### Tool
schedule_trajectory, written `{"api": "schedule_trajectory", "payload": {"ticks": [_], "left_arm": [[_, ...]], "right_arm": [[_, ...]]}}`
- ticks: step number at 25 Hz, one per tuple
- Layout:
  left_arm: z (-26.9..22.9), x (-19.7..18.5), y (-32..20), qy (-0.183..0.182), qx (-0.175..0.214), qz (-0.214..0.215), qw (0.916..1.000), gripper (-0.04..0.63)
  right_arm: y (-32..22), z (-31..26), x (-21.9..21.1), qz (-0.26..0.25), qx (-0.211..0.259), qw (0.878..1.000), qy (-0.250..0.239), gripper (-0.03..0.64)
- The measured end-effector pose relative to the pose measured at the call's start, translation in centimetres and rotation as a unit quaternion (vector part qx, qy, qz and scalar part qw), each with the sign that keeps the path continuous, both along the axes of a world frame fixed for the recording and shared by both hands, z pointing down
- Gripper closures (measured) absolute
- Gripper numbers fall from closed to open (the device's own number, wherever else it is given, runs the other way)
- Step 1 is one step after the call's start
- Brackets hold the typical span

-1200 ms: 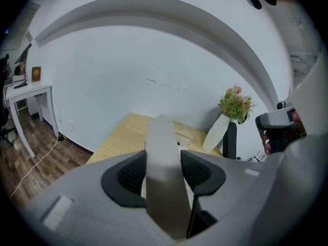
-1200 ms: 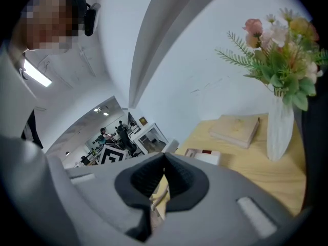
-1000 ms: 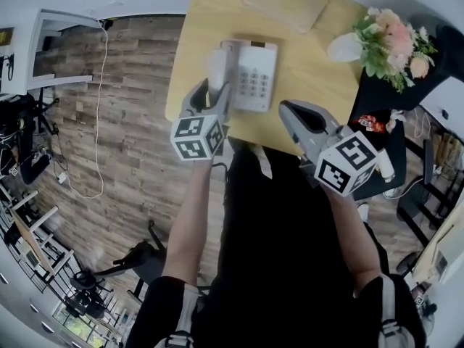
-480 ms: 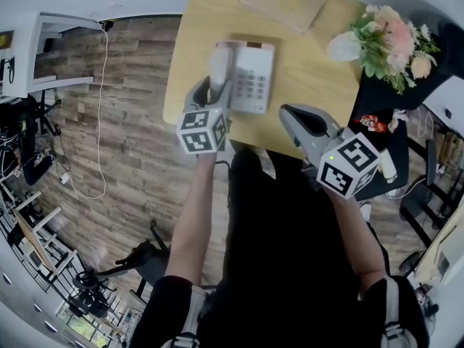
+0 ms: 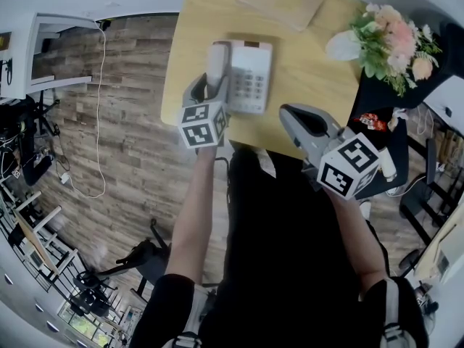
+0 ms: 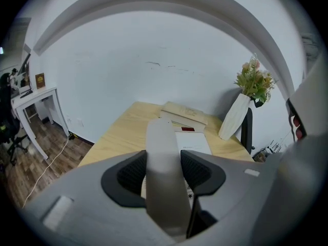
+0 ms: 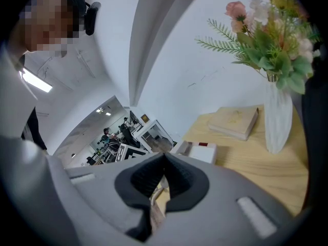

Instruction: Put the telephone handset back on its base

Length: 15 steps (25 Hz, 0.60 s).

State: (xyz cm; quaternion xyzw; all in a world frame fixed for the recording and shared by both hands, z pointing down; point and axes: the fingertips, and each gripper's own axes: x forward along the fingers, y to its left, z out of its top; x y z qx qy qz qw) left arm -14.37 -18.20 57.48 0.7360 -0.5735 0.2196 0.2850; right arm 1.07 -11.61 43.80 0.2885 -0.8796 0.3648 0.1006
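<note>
Gripping the handset (image 6: 163,174) in the left hand-held gripper (image 6: 164,163), jaws pressing on both flanks at mid-length, with the far end sticking out ahead of the jaws. Hovering over the left side of the base (image 5: 251,73), which is lying just ahead of and below the jaws on the table (image 5: 308,60); contact with the cradle not readable from here.

Judging the step as final placement:
- lining the handset's long axis up with the cradle
- lowering flat, not nose-first
- seating both ends before easing the jaws apart
- watching for the base sliding under side load

Reaching the left forearm straight forward, marker cube facing up. Parking the right hand-held gripper (image 5: 301,118) behind and to the right, jaws meeting on nothing.
</note>
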Motion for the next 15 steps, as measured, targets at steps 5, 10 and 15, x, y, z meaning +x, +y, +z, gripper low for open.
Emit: {"api": "schedule_trajectory", "payload": {"ticks": [5,10,15], "left_arm": [[0.4,0.2,-0.2,-0.009,-0.003,-0.002,0.9999,0.377],[0.7,0.2,-0.5,-0.022,-0.004,-0.003,0.9998,0.377],[0.9,0.3,-0.8,-0.027,-0.006,-0.002,0.9996,0.376]], "right_arm": [[-0.1,0.3,0.4,-0.001,-0.004,1.0,0.0,0.615],[-0.4,0.5,0.7,0.001,-0.006,1.0,-0.001,0.615],[-0.7,0.5,1.1,0.004,-0.009,1.0,-0.003,0.615]]}}
